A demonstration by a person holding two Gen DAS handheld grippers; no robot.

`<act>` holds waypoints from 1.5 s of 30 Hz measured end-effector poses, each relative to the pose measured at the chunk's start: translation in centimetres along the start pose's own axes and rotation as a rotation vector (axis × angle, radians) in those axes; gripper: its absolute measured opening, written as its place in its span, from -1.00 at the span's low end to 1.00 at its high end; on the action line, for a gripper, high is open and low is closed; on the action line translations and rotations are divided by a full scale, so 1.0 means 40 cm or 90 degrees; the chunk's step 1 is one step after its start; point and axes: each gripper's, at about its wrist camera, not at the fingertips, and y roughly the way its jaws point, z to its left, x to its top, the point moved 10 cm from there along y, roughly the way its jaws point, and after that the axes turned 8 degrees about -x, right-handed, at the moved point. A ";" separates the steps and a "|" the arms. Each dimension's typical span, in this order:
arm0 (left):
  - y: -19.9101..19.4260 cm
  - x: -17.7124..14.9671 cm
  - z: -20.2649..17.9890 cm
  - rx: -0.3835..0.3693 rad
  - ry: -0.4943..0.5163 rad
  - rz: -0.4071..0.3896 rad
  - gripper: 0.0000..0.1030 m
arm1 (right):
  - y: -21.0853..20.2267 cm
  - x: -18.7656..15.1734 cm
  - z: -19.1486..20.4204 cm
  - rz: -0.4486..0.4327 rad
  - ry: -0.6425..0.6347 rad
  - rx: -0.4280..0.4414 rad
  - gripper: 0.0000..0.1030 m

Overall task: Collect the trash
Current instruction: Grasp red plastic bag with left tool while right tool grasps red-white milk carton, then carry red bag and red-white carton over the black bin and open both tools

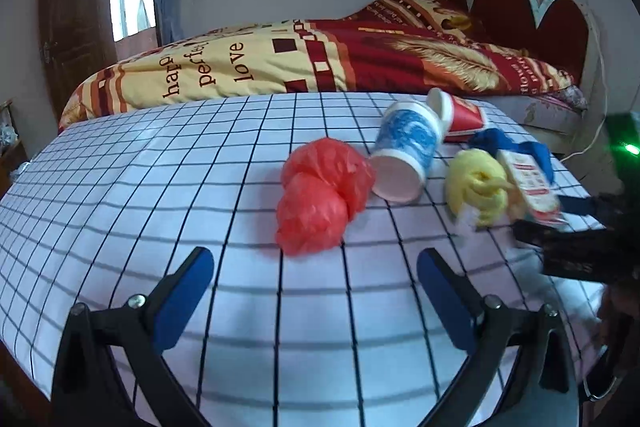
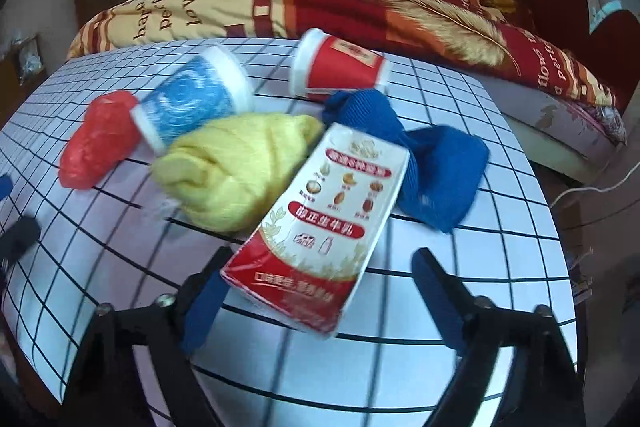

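A crumpled red plastic bag [image 1: 320,195] lies on the checked tablecloth [image 1: 160,187], just ahead of my open, empty left gripper [image 1: 316,287]. Beside it lie a blue-and-white paper cup [image 1: 404,151] and a red paper cup [image 1: 460,115], both on their sides. A yellow cloth [image 1: 478,185], a blue cloth [image 1: 508,143] and a red-and-white milk carton [image 1: 532,183] lie to the right. In the right wrist view my right gripper [image 2: 320,287] is open around the near end of the milk carton [image 2: 320,227], which touches the left finger [image 2: 204,299]. The yellow cloth [image 2: 236,171] and blue cloth [image 2: 432,167] lie behind it.
A bed with a red and yellow quilt [image 1: 320,59] stands right behind the table, with a red headboard [image 1: 528,11] at the right. A white cable [image 2: 592,187] hangs past the table's right edge. A wooden door [image 1: 68,27] is at the far left.
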 end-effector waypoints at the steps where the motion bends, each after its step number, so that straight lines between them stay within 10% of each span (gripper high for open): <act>1: 0.015 0.009 0.003 -0.004 -0.003 0.003 0.91 | 0.004 0.002 -0.005 0.000 0.002 0.002 0.46; 8: 0.109 0.047 0.000 -0.030 -0.009 0.046 0.78 | 0.030 0.023 -0.011 0.001 0.019 0.021 0.39; 11: 0.136 0.058 0.000 -0.029 -0.009 0.064 0.72 | 0.024 0.026 -0.005 -0.006 0.010 0.029 0.03; 16: 0.165 0.035 0.006 -0.063 -0.030 0.104 -0.13 | 0.002 0.013 0.003 -0.011 -0.005 0.055 0.02; 18: 0.148 0.037 0.011 -0.063 -0.030 0.091 -0.19 | -0.015 0.005 0.003 -0.020 -0.013 0.054 0.02; 33: -0.103 -0.042 -0.115 -0.095 0.001 0.004 -0.21 | -0.252 -0.085 -0.058 -0.108 -0.039 0.063 0.02; 45: -0.112 -0.078 -0.287 -0.133 0.059 0.011 -0.22 | -0.337 -0.212 -0.195 -0.126 -0.010 0.035 0.02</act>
